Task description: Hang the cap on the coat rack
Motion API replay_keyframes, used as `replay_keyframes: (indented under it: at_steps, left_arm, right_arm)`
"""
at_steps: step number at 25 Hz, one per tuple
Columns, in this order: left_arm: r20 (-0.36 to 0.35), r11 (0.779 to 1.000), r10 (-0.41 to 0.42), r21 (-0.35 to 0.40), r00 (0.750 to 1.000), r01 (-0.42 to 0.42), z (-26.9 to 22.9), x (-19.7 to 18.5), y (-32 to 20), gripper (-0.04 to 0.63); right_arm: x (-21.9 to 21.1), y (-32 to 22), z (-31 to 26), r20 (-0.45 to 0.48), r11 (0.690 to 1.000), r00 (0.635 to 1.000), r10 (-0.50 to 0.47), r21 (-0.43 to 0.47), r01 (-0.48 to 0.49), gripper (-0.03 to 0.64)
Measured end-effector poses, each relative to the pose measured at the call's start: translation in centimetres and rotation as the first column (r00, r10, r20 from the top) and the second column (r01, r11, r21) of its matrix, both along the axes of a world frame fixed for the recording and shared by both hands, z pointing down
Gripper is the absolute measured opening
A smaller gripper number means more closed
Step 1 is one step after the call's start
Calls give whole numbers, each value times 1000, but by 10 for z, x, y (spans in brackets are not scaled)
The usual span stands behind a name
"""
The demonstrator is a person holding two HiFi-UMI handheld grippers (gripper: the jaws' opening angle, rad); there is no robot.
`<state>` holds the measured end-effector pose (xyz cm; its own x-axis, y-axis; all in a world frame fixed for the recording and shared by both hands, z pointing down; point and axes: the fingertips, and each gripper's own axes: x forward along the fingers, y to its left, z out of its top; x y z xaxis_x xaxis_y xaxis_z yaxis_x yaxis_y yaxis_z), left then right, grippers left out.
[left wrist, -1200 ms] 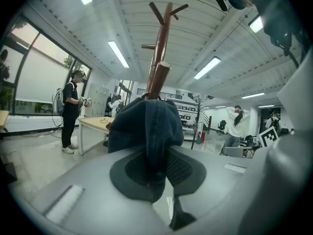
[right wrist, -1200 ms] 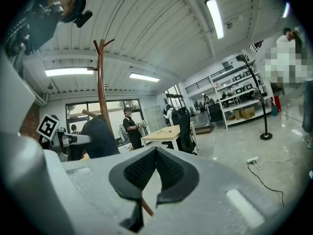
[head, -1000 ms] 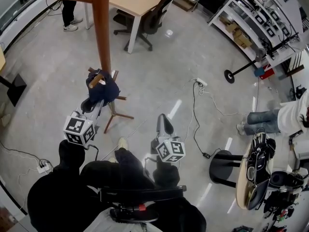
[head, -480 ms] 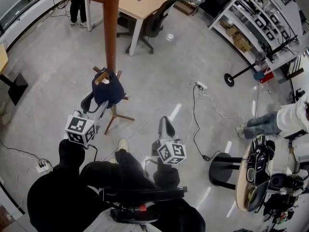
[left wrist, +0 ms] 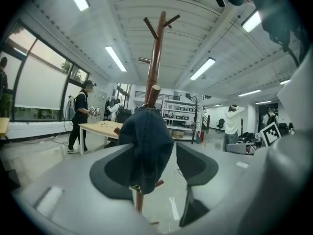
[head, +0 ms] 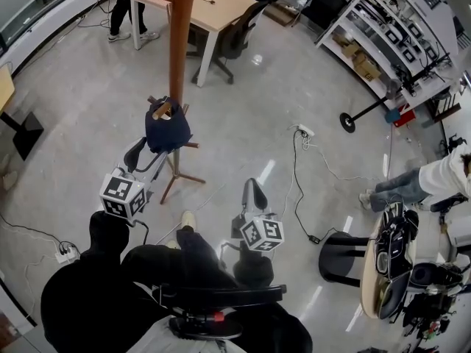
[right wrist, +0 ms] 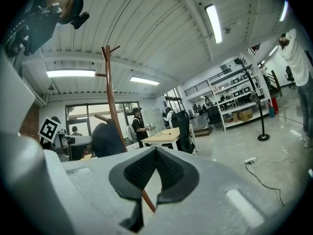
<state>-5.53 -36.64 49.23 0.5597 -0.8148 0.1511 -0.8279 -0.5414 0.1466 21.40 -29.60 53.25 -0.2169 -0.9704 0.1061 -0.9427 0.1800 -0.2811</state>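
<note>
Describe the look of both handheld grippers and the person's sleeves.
Both the left gripper and right gripper have pale grey bodies ending in two black, wedge-shaped jaws; the right's pads show a fine gridded texture. Each carries a white cube printed with black square markers. The person's sleeves are black.

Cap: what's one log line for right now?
cap: hanging on rack peg | left gripper: fingers just opened, cap not gripped | right gripper: shut, empty

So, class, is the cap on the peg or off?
On. The cap hangs over a coat rack peg; the left tongs have just been opening, cap between them, not clamped.
</note>
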Motion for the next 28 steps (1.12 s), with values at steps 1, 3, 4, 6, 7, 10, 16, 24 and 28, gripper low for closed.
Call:
replay_keyframes:
  at_steps: [1, 3, 4, 6, 7, 10, 16, 24, 28]
  left_arm:
    - [-3, 1000, 2, -1, 1000, -2, -1, 0, 2, 270]
    - [-10, 1000, 5, -3, 1000, -5, -3, -1, 7, 269]
    - [-11, 1000, 7, -3, 1000, -7, -4, -2, 9, 270]
    - [-10, 1000, 11, -1, 1000, -11, -7, -2, 14, 268]
    - [-12, 1000, 12, -1, 1000, -12, -9, -3, 17, 264]
    - [-21, 1000, 18, -2, 1000, -18, -12, -1, 26, 244]
    - [-27, 1000, 18, -19, 999, -19, -9, -4, 46, 215]
    - [-37, 1000, 7, -13, 999, -7, -13, -8, 70, 212]
    - [-35, 1000, 15, -13, 999, -15, -15, -10, 83, 202]
  right_arm:
    - [-1, 2, 0, 1, 1000, 1000, 1, 1, -1, 3]
    - [-2, 7, -2, 3, 1000, 1000, 1, 5, -1, 3]
    - [-3, 9, -3, 4, 1000, 1000, 2, 6, -2, 3]
    - [-5, 14, -6, 3, 1000, 1000, 2, 10, -2, 3]
    - [-5, 16, -8, 3, 1000, 1000, 2, 12, -2, 3]
    - [-7, 23, -12, -1, 1000, 1000, -2, 18, 2, 3]
    - [-14, 38, -18, -6, 1000, 1000, -11, 29, 11, 3]
    - [-17, 56, -23, -11, 999, 1000, -22, 41, 23, 3]
    - [-22, 65, -26, -14, 999, 999, -29, 43, 29, 3]
